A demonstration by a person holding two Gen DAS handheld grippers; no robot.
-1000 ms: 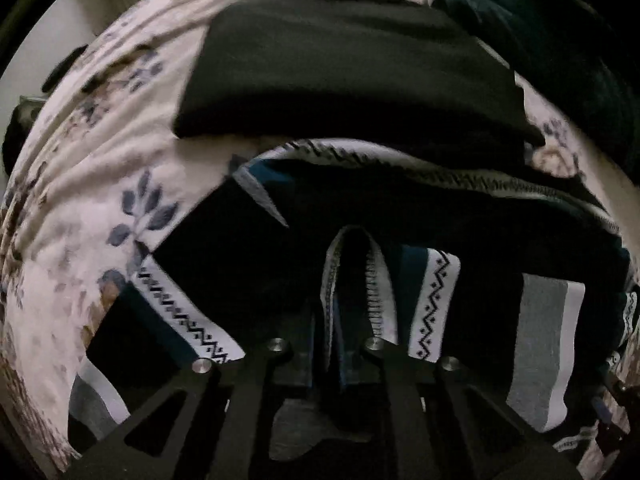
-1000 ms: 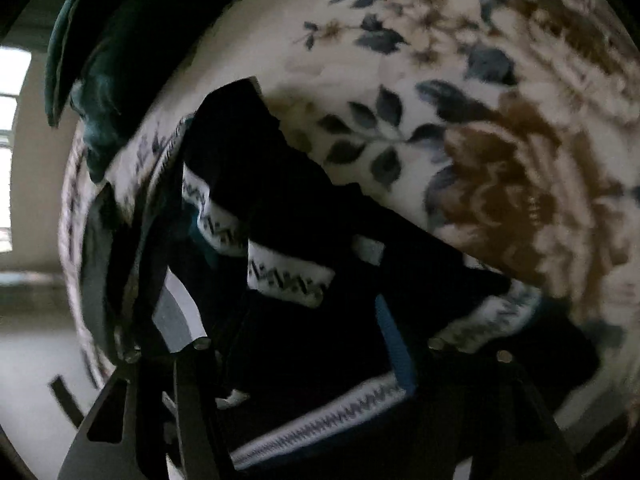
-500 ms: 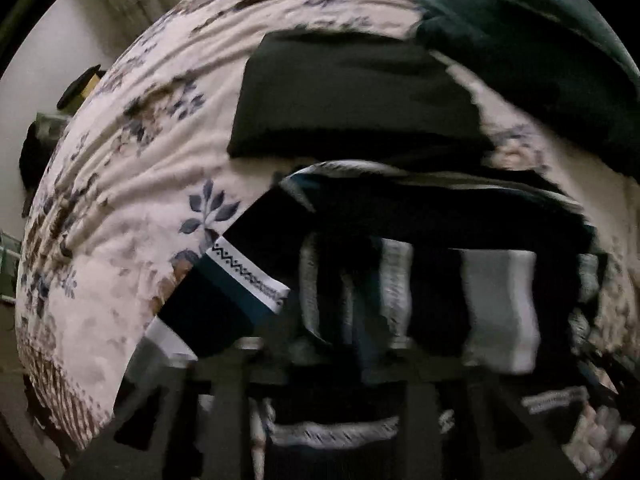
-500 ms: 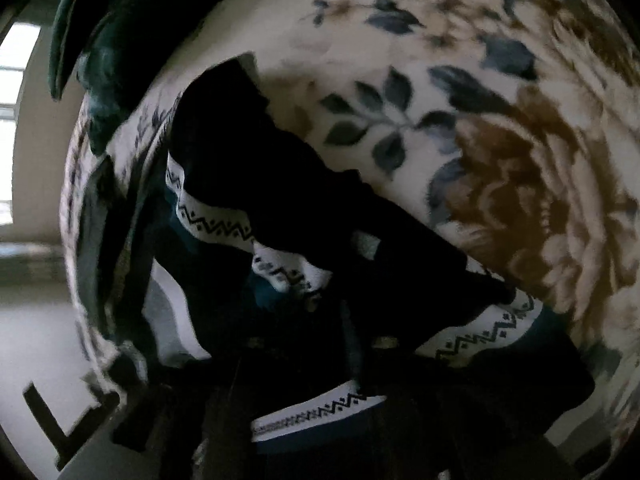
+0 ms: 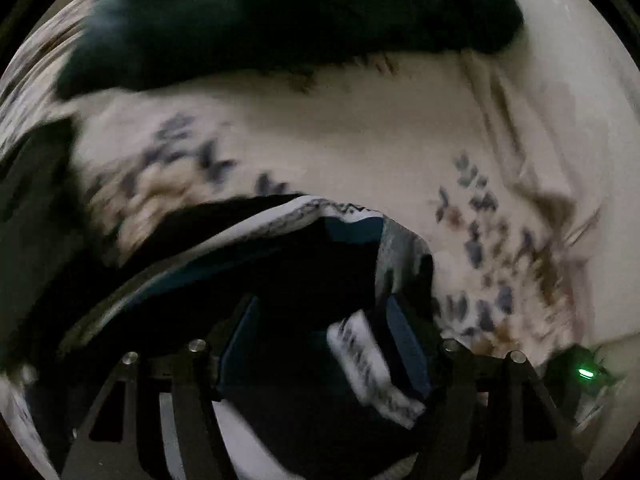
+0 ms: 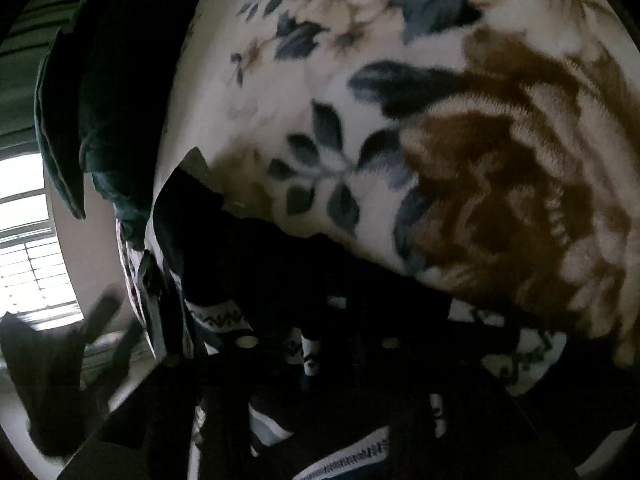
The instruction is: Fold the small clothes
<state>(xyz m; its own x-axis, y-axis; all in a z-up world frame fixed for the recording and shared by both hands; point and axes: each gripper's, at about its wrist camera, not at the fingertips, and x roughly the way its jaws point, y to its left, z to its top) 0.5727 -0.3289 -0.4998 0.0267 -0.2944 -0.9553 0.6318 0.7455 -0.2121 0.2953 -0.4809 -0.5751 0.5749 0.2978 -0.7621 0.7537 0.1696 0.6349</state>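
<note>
The floral blanket (image 5: 360, 152) covers the bed and serves as the folding surface, pale and soft enough to let cloth slide; a dark green throw (image 5: 280, 12) lies heaped along its far edge, out of the way of the work; the dark patterned garment (image 5: 280, 264), black with white zigzag bands and blue stripes, lies bunched on the near part of the blanket, directly under both tools. The left gripper (image 5: 320, 356) has its jaws spread wide, released, with folds of the garment lying loose between them, probably just let go after a fold; the right gripper (image 6: 316, 344) is pressed low into the same cloth, and I cannot tell whether it is clenched, so dark and blurred is it there. Only the right view shows a bright window (image 6: 28, 240) at far left; only the left shows a green light (image 5: 585, 372) at near right.
</note>
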